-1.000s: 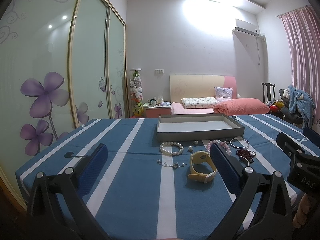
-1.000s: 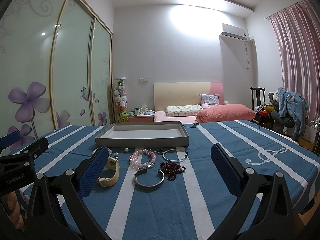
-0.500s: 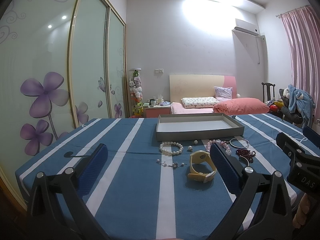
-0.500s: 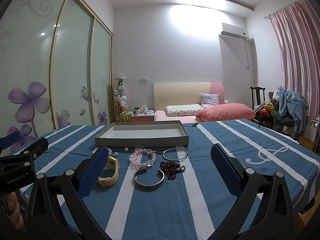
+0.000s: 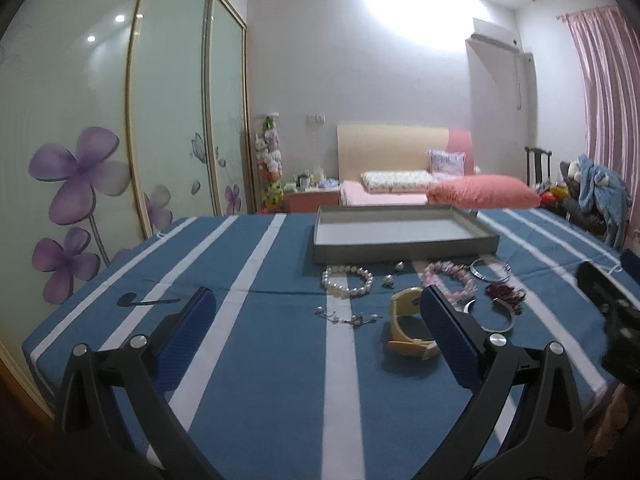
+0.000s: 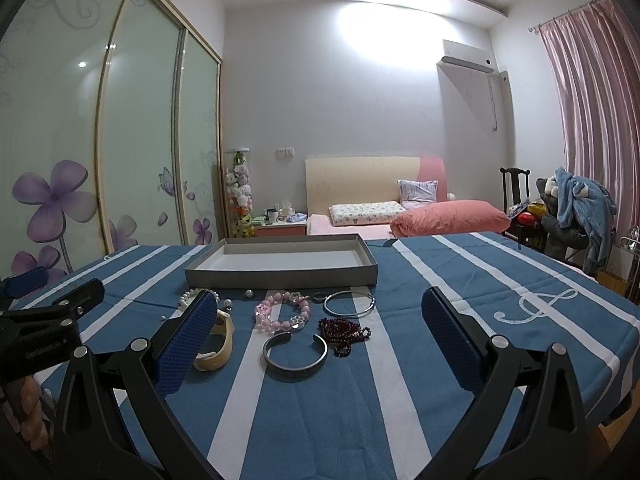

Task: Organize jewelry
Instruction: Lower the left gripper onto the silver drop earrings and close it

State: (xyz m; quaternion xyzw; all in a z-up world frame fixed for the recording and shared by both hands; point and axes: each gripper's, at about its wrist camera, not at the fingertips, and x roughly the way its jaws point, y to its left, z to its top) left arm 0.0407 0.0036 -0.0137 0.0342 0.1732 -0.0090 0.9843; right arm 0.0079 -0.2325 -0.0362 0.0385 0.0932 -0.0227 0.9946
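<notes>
A grey empty tray [image 5: 404,246] [image 6: 280,274] sits on the blue striped tablecloth. In front of it lie a pearl bracelet [image 5: 347,281], a small chain [image 5: 347,317], a yellow watch [image 5: 407,326] [image 6: 214,346], a pink bead bracelet [image 6: 282,314], a thin silver bangle [image 6: 349,303], dark red beads [image 6: 343,330] and a silver cuff [image 6: 295,356]. My left gripper [image 5: 316,328] is open, above the cloth near the chain. My right gripper [image 6: 318,328] is open, above the cuff and beads.
The table's front edge is close under both grippers. The right gripper's body shows at the right of the left wrist view [image 5: 612,308]. Beyond the table stand a bed [image 6: 400,216], a wardrobe [image 6: 120,140] and a chair with clothes [image 6: 572,216].
The left gripper has moved forward and tilted down a little toward the jewelry, blurring the view. The right gripper has hardly moved. Both stay open.
</notes>
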